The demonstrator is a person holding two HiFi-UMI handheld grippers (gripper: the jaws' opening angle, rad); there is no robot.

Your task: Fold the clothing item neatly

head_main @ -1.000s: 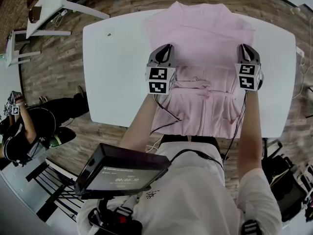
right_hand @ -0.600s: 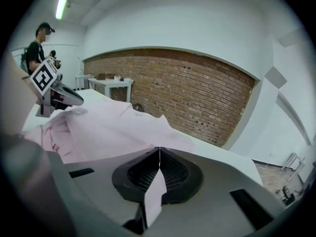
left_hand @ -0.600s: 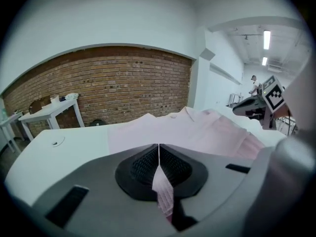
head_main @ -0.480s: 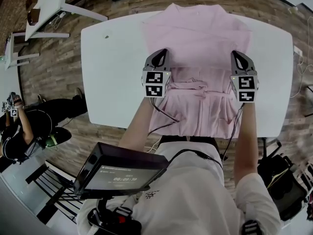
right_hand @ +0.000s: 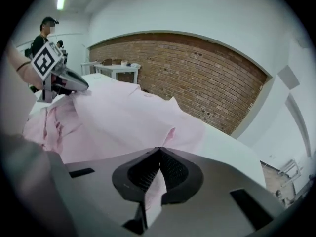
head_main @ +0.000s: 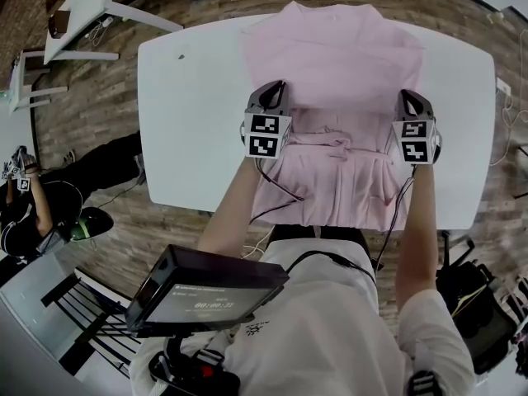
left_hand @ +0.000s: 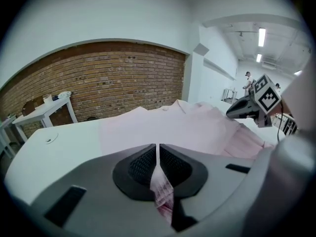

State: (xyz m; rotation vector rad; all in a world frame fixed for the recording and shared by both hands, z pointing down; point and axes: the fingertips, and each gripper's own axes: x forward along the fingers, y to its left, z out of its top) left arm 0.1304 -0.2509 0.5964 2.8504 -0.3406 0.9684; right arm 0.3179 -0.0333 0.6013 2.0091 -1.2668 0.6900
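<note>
— Left gripper [left_hand: 157, 152]: shut hard on a pinch of shirt [head_main: 334, 52], pink cloth squeezed flat between the pads. Same on the other side?

— Same. Right gripper [right_hand: 158, 154] closed on a thin fold of cloth, nothing else between the jaws.

— Any shift over the last second?

— Left, hardly any. Right, drawn a little back toward the body, then settled roughly level with the left, across the shirt from it. Looks like a last adjustment before committing.

— Whereabouts of the rest of the shirt?

— Spread flat on the table [head_main: 190, 122] ahead of both sets of jaws, collar at the far end. Gathered into a wrinkled ridge [head_main: 330, 143] between the two grippers. Behind them, trailing toward the body and reaching the near table edge, much as a second ago.

— Meaning for the fold?

— Probably both sides now secured at about mid-length, so set to lift and carry one half over the other. Judged only from the matched grips. Nothing raised yet, nothing folded yet.

— Weak points?

— Thin pinch on the right: liable to slip under a hard pull. Wrinkled ridge between the grippers: liable to get trapped inside the fold. Best to pull the two grips gently apart first, then raise both together and keep level, to avoid a skewed crease.
</note>
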